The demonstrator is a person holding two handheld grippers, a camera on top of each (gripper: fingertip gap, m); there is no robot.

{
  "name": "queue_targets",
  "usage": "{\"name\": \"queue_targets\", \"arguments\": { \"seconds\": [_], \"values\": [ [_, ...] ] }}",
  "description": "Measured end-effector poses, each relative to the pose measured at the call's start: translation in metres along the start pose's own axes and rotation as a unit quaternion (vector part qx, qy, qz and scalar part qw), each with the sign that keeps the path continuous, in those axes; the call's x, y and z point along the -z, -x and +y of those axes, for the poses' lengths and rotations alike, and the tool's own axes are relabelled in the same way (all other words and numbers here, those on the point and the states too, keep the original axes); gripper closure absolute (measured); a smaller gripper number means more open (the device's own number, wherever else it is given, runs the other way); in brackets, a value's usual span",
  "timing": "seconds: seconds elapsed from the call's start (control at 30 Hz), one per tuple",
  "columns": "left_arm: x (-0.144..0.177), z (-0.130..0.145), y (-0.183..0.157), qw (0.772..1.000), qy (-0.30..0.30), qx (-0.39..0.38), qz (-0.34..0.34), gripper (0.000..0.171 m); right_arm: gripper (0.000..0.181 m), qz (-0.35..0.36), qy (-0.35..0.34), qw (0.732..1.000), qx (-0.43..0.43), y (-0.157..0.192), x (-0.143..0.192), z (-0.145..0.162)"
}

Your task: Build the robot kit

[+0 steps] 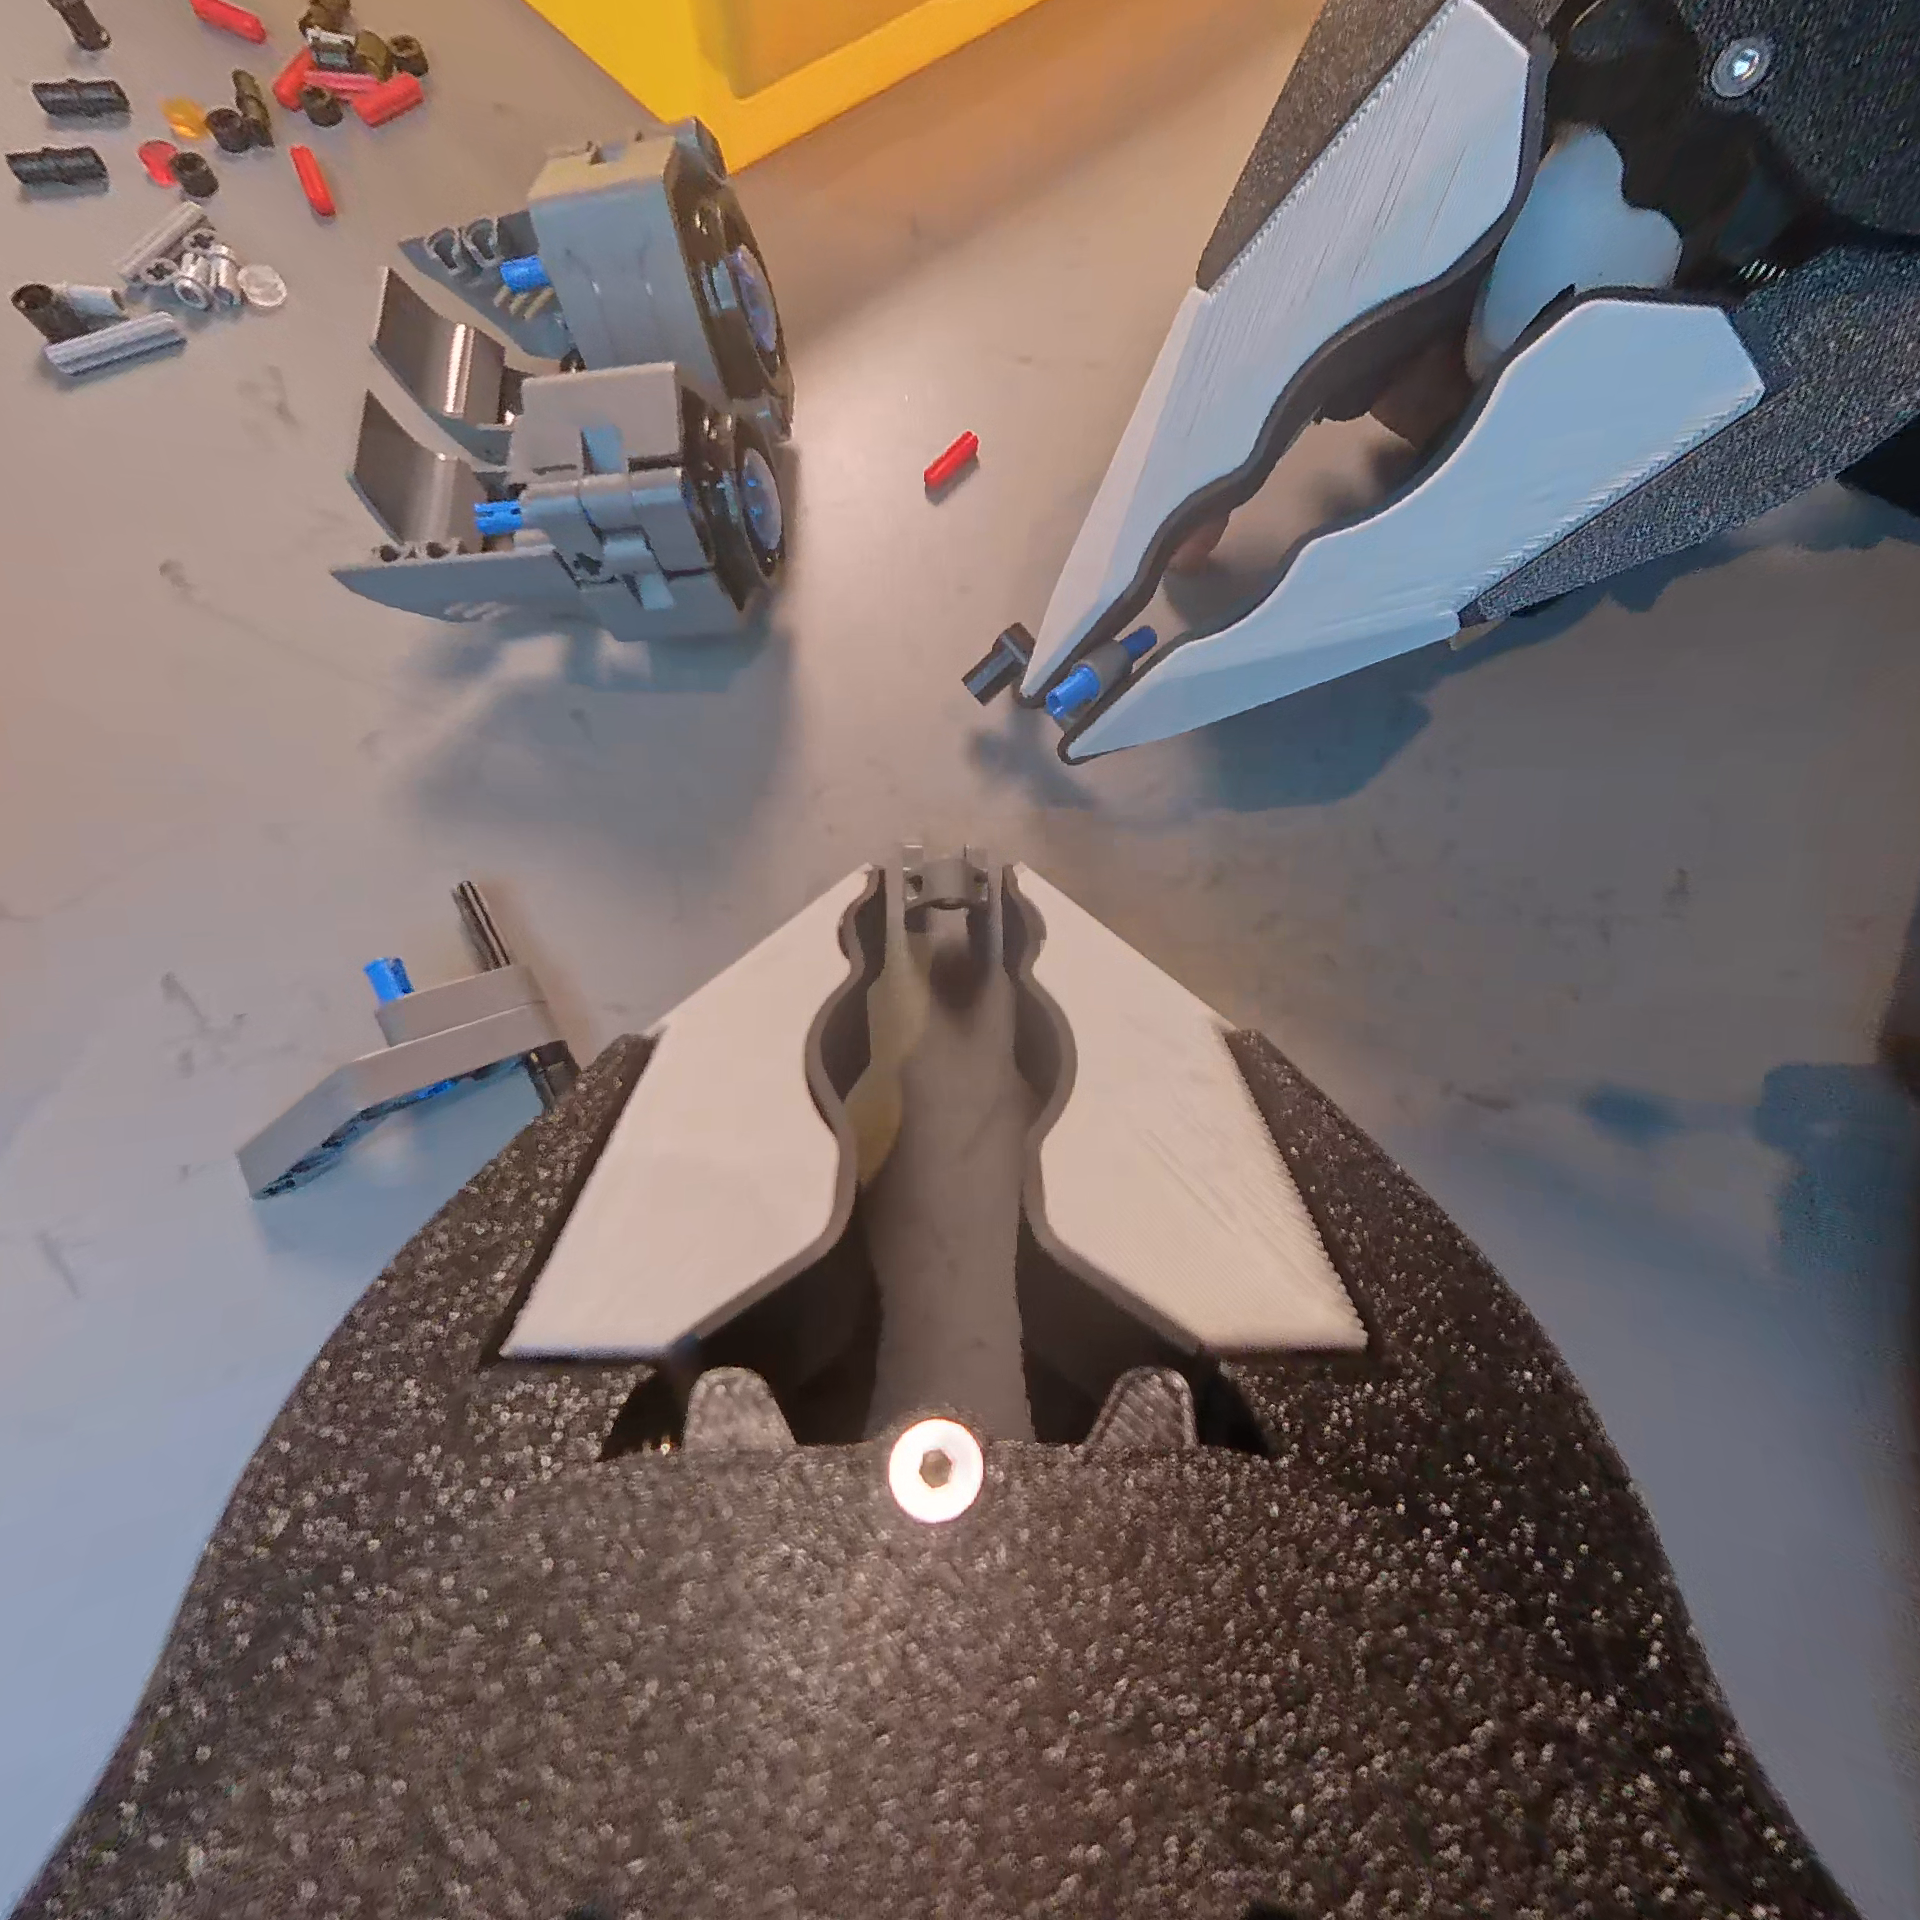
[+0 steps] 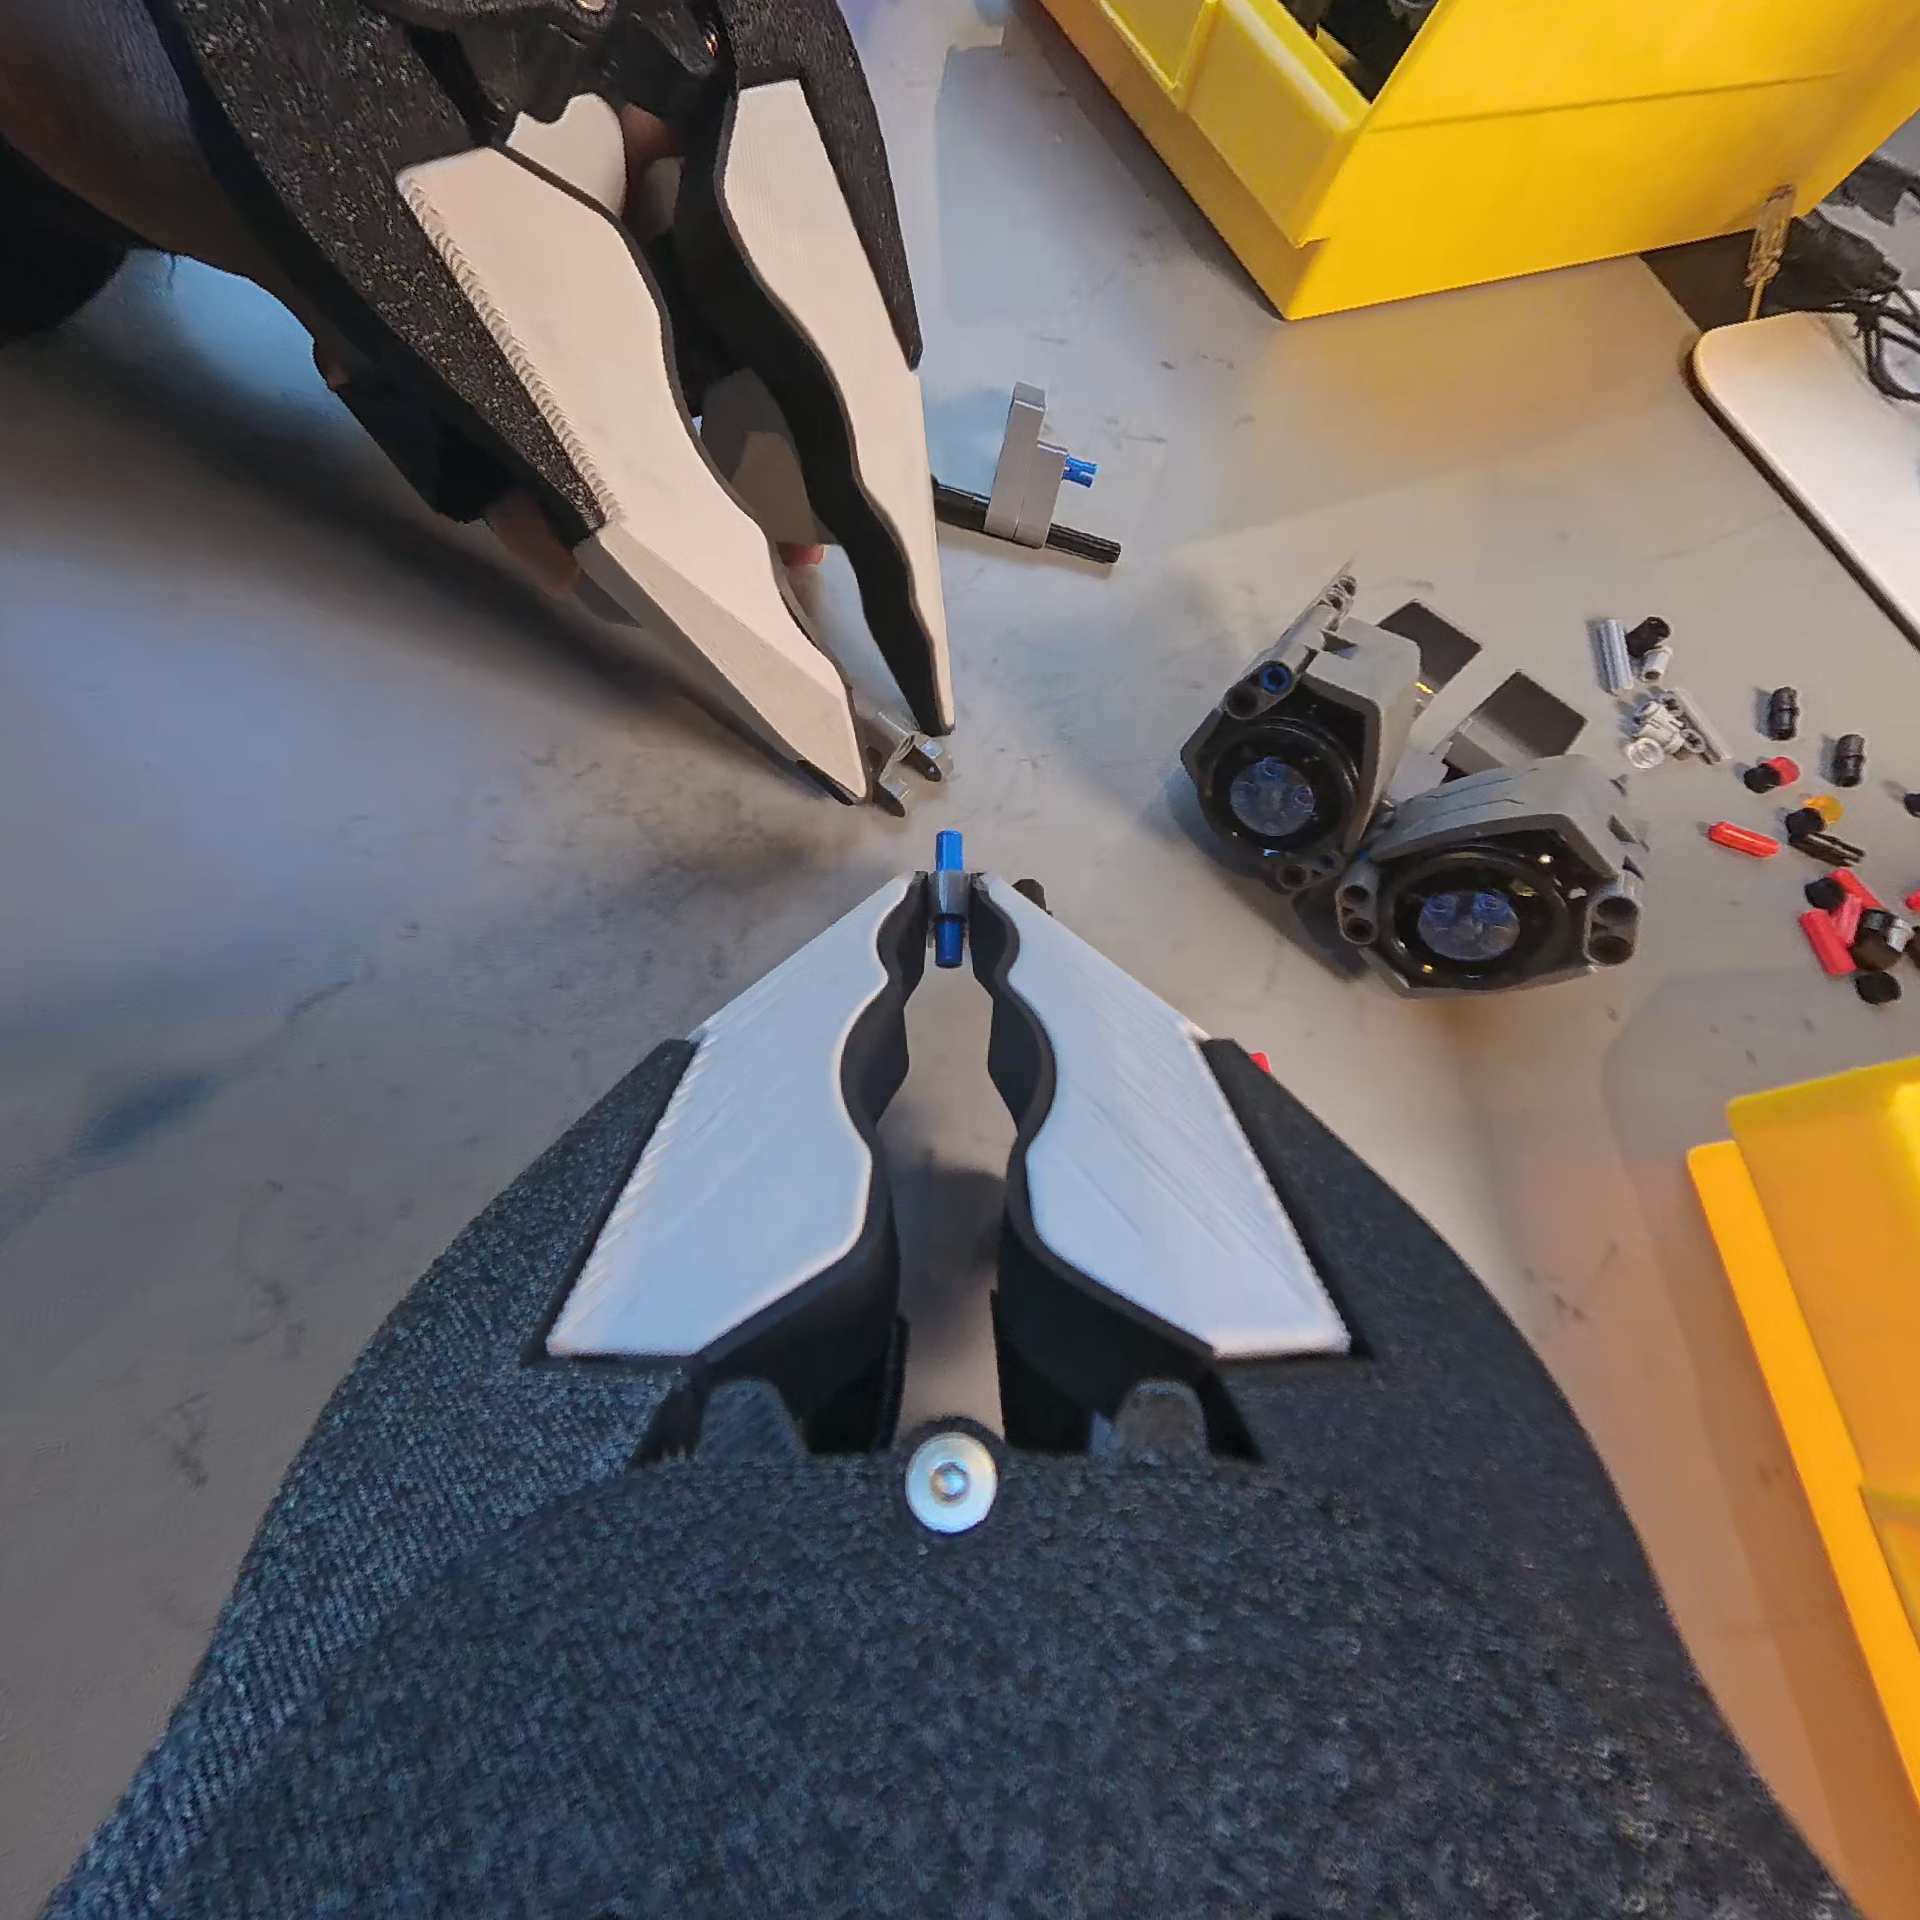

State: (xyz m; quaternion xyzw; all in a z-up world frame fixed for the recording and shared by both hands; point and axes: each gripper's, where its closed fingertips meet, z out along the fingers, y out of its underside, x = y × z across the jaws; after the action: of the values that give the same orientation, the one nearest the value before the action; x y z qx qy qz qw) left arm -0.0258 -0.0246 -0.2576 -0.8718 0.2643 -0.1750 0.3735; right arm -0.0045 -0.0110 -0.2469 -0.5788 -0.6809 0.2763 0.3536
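Note:
My left gripper (image 1: pixel 943 878) is shut on a small grey connector piece (image 1: pixel 941 883) with black pins; it also shows in the right wrist view (image 2: pixel 902 753), where the piece (image 2: pixel 912 764) sticks out of its tips. My right gripper (image 2: pixel 948 891) is shut on a blue pin with a grey bush (image 2: pixel 947 902); in the left wrist view this gripper (image 1: pixel 1070 707) holds the pin (image 1: pixel 1091 675) just above the table. The two grippers' tips face each other, a short gap apart. A small black piece (image 1: pixel 997 660) lies by the right gripper's tip.
A grey assembly with two round black-and-blue units (image 1: pixel 623 416) lies on the grey table (image 1: pixel 312 779), also in the right wrist view (image 2: pixel 1434 831). A grey beam piece on a black axle (image 1: pixel 416 1060) lies nearby. Loose red, black and grey parts (image 1: pixel 208 125) and yellow bins (image 2: pixel 1507 156) stand beyond. Both grippers' tips are close together, under 4 cm apart.

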Motion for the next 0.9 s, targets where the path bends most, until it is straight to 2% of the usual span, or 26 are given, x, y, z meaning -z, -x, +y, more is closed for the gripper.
{"name": "queue_targets", "arguments": {
  "seconds": [0.3, 0.5, 0.77, 0.9],
  "values": [
    [0.009, -0.010, 0.000, 1.000, -0.027, -0.014, -0.003, 0.144, 0.176, -0.003, -0.014, 1.000, -0.018, -0.003, 0.003, -0.003],
    [0.011, -0.020, -0.014, 0.996, -0.051, -0.067, 0.010, 0.144, 0.175, -0.014, -0.047, 0.998, -0.031, -0.002, 0.008, -0.013],
    [0.014, -0.031, -0.026, 0.990, -0.085, -0.108, 0.018, 0.145, 0.175, -0.094, -0.130, 0.980, -0.119, 0.012, 0.022, -0.042],
    [0.018, -0.038, -0.031, 0.987, -0.110, -0.113, 0.027, 0.149, 0.175, -0.118, -0.151, 0.971, -0.142, 0.016, 0.026, -0.049]
  ]
}}
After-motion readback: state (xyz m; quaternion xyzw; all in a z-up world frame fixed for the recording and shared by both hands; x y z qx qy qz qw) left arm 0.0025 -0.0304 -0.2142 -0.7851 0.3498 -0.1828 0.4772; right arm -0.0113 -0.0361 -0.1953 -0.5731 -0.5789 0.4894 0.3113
